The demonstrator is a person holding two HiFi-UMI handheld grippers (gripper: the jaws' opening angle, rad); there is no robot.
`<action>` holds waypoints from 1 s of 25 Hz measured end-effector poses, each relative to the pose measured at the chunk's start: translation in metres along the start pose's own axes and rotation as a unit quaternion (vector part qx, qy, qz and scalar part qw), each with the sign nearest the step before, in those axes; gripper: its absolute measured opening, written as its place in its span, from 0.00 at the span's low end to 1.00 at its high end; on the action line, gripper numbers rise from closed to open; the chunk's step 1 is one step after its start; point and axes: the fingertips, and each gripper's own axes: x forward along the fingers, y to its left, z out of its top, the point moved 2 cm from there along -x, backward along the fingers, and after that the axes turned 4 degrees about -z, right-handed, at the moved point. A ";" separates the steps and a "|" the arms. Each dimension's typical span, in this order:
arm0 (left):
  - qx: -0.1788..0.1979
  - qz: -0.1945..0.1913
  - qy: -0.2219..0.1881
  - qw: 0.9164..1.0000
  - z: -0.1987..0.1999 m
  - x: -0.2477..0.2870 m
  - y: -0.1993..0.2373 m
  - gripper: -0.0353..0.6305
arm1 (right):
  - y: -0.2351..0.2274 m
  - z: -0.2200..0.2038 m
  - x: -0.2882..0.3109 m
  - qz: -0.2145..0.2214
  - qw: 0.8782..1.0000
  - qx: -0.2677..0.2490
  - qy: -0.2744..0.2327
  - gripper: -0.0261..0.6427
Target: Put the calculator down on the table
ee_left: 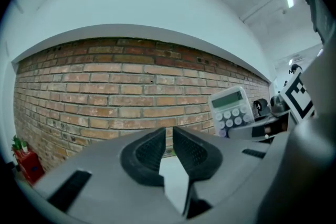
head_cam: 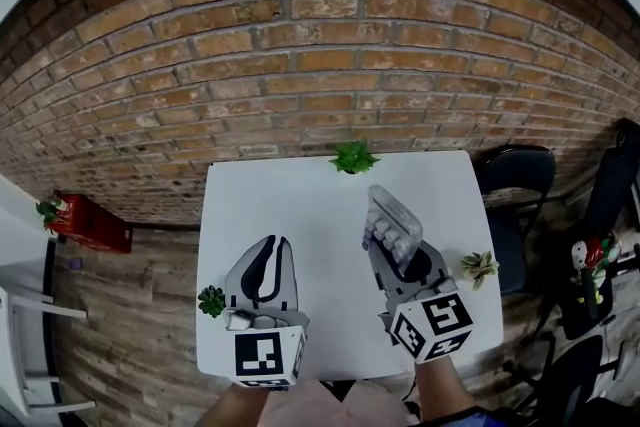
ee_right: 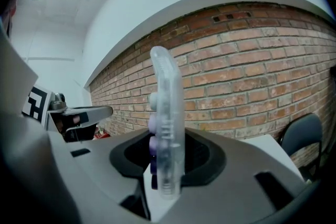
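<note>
A clear-cased calculator (head_cam: 392,220) with round pale keys stands on edge between the jaws of my right gripper (head_cam: 392,250), which is shut on it above the right half of the white table (head_cam: 300,205). In the right gripper view the calculator (ee_right: 167,128) rises edge-on from the gripper (ee_right: 167,162), its keys facing left. The left gripper view shows the calculator (ee_left: 233,107) face-on at the right, display uppermost. My left gripper (head_cam: 270,250) hovers over the table's left front part, shut and holding nothing; its pads (ee_left: 149,152) nearly meet.
Small potted plants stand at the table's far edge (head_cam: 353,157), left front edge (head_cam: 211,301) and right edge (head_cam: 480,265). A brick wall (head_cam: 300,65) backs the table. A dark chair (head_cam: 515,175) stands to the right, a red box (head_cam: 90,223) on the floor to the left.
</note>
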 end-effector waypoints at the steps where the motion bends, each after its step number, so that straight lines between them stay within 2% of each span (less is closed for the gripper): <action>1: -0.002 -0.002 0.003 1.000 -0.003 0.004 0.003 0.13 | -0.001 -0.004 0.005 -0.003 1.000 0.002 0.006 0.23; 14: -0.027 -0.022 0.076 0.996 -0.065 0.033 0.012 0.13 | -0.011 -0.087 0.051 -0.013 0.994 0.033 0.108 0.23; 19: -0.053 -0.019 0.090 0.994 -0.083 0.040 0.010 0.13 | -0.012 -0.123 0.058 -0.012 0.988 0.049 0.146 0.23; 25: -0.065 -0.020 0.114 0.991 -0.106 0.044 0.012 0.13 | -0.014 -0.155 0.061 -0.017 0.982 0.063 0.180 0.24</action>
